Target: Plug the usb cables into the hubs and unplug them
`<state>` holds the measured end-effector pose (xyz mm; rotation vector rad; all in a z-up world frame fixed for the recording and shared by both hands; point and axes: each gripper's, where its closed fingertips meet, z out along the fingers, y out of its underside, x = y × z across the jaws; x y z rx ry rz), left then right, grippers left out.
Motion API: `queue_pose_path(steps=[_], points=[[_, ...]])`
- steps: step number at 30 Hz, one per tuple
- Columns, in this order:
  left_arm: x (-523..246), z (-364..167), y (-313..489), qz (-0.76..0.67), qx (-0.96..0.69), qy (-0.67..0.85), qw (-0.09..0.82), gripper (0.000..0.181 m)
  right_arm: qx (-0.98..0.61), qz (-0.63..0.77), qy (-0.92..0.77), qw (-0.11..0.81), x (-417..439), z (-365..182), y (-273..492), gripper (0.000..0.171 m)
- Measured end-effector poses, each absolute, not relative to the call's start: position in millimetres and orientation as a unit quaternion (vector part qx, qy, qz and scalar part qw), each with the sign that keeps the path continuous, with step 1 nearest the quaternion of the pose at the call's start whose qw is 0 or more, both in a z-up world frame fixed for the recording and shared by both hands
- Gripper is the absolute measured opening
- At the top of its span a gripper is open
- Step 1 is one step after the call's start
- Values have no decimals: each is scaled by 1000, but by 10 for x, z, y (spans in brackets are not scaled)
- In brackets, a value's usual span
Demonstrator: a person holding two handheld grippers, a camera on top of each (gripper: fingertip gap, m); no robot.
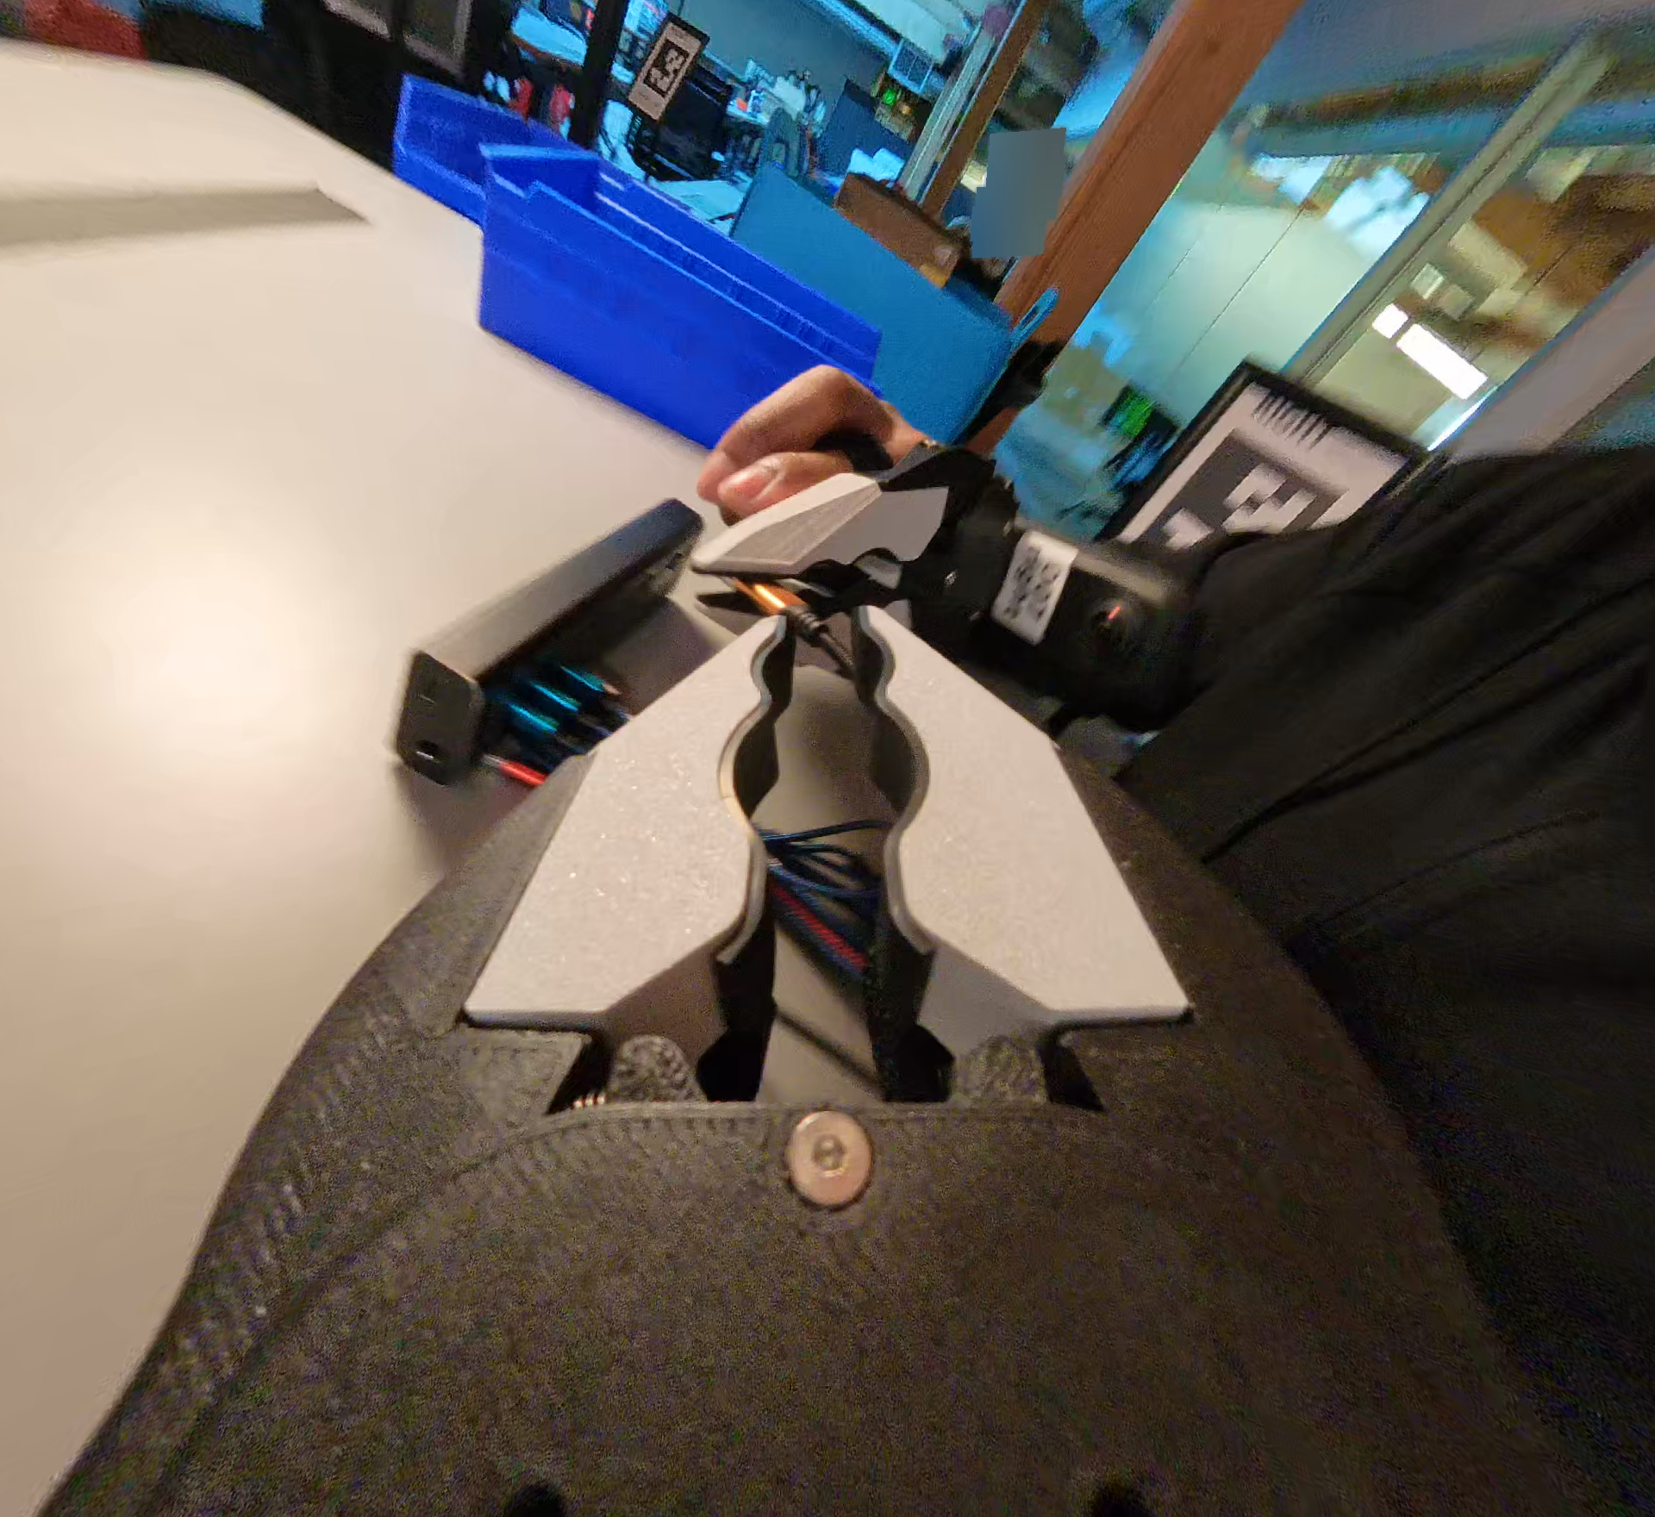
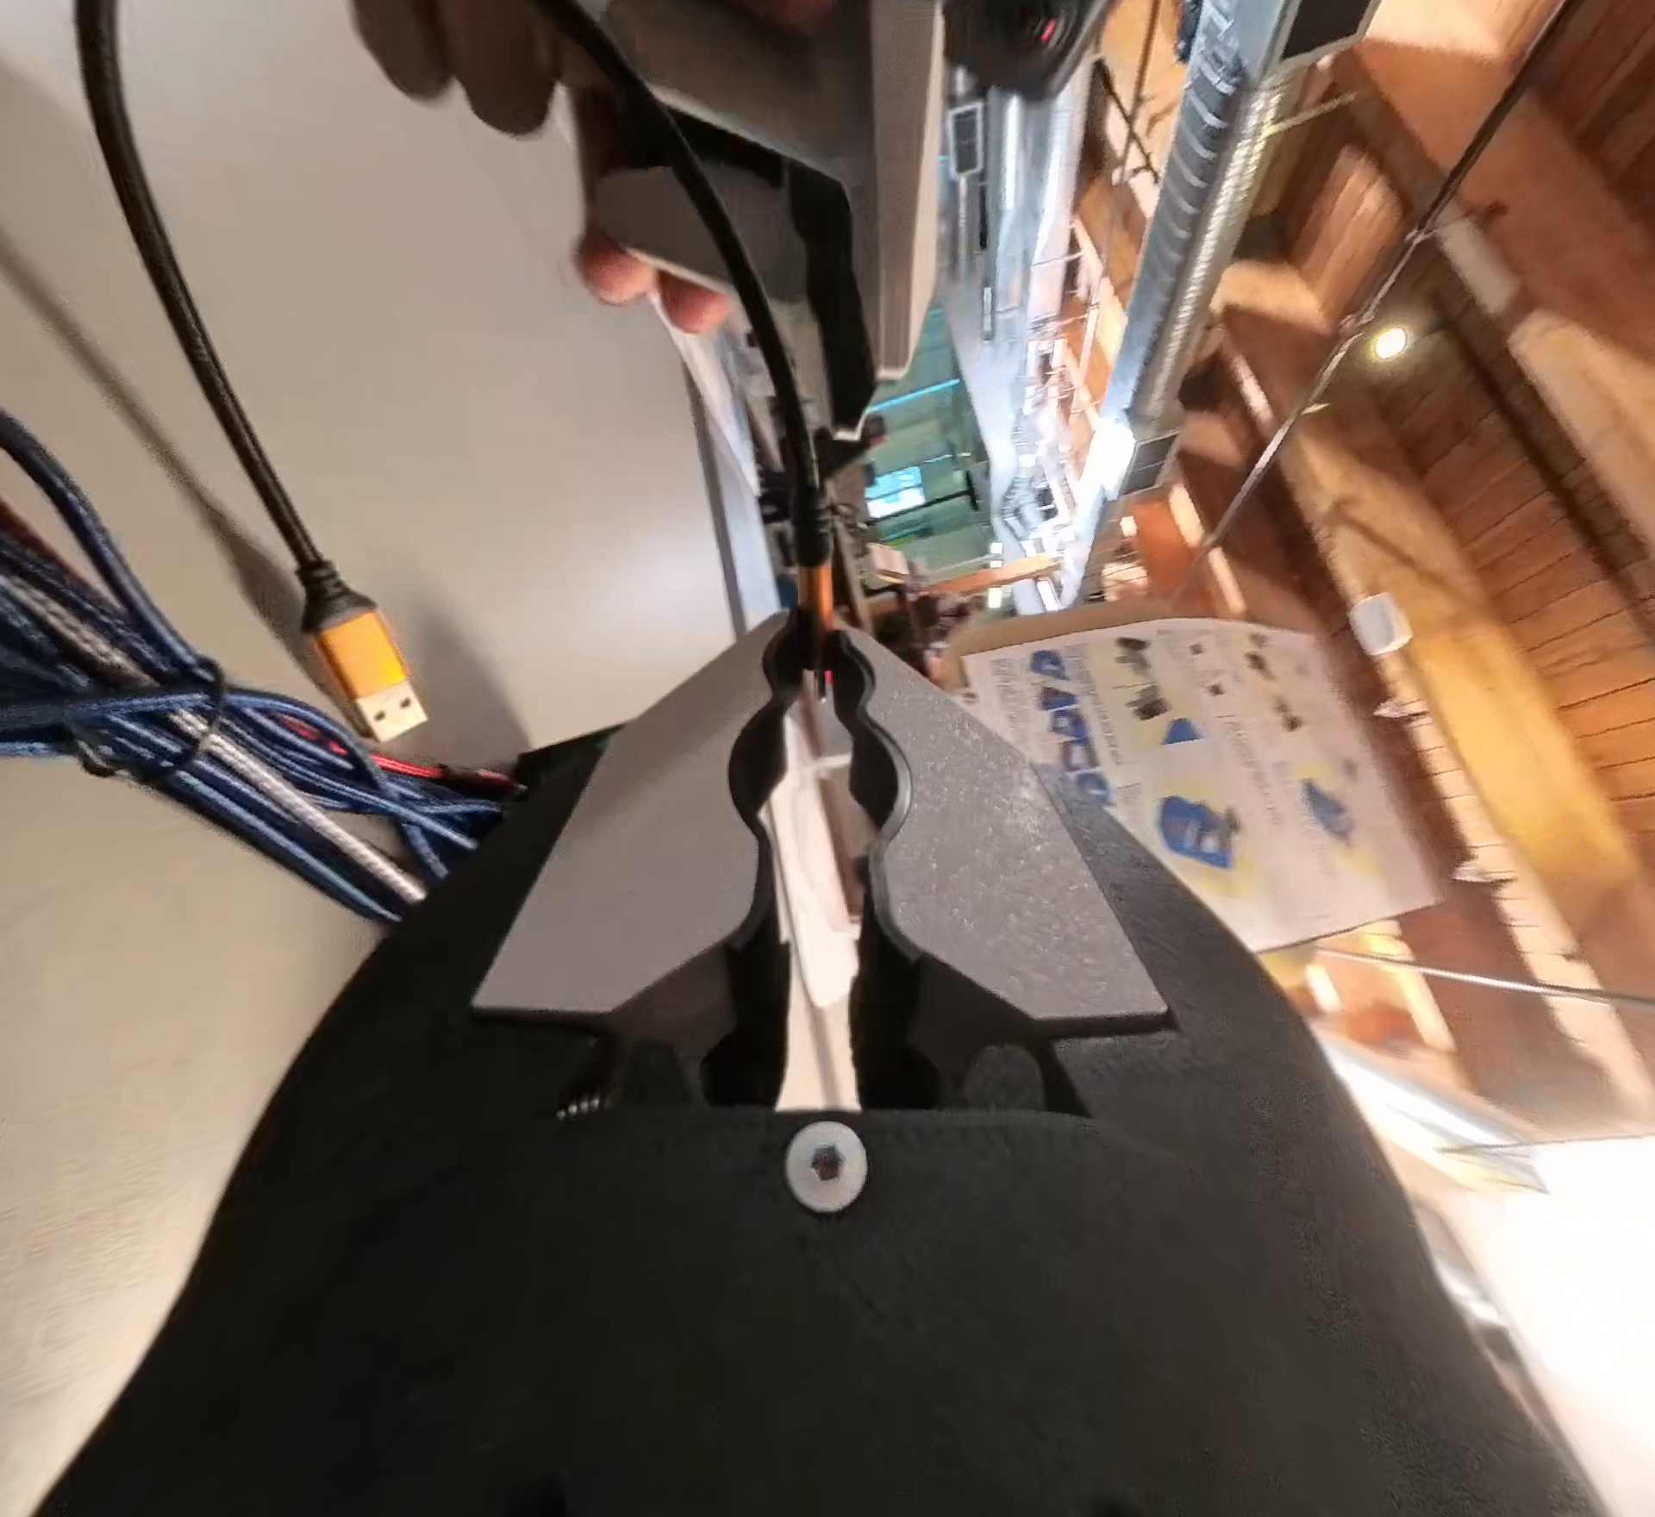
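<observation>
The orange-tipped cable (image 2: pixel 816 578) is clamped by right gripper (image 2: pixel 813 650) fingers; left gripper (image 1: pixel 817 623) fingers pinch its cord

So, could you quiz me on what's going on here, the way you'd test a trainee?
1. True or false: the right gripper is shut on an orange metal plug at one end of the black braided cable.
2. The cable's other orange plug is:
A. pushed into a hub port
B. free, in no port
C. gripped by a bare hand
3. Fill in: in the left wrist view, the plastic bins beyond the long black rectangular hub are ____ in colour.

Key: 1 true; 2 B; 3 blue.
</observation>
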<state>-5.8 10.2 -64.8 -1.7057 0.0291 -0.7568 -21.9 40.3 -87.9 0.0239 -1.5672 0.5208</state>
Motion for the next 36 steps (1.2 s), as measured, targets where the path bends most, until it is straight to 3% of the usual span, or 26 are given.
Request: queue_pose_path(steps=[6, 10, 14, 24, 36], points=[[-300, -867, 155, -59, -766, 190, 611, 33, -77, 348, -735, 577, -226, -937, 377, 5], [-121, -991, 306, 37, -735, 283, 615, 35, -115, 396, -754, 512, -227, -1007, 301, 5], [93, -896, 337, 14, -694, 301, 653, 28, -129, 422, -763, 472, -208, -1049, 231, 5], [106, -1023, 302, 34, -701, 321, 636, 10, -135, 434, -786, 420, -149, -1184, 190, 5], [-140, -872, 236, 6, -698, 238, 676, 9, -164, 428, -775, 435, -184, -1132, 309, 11]])
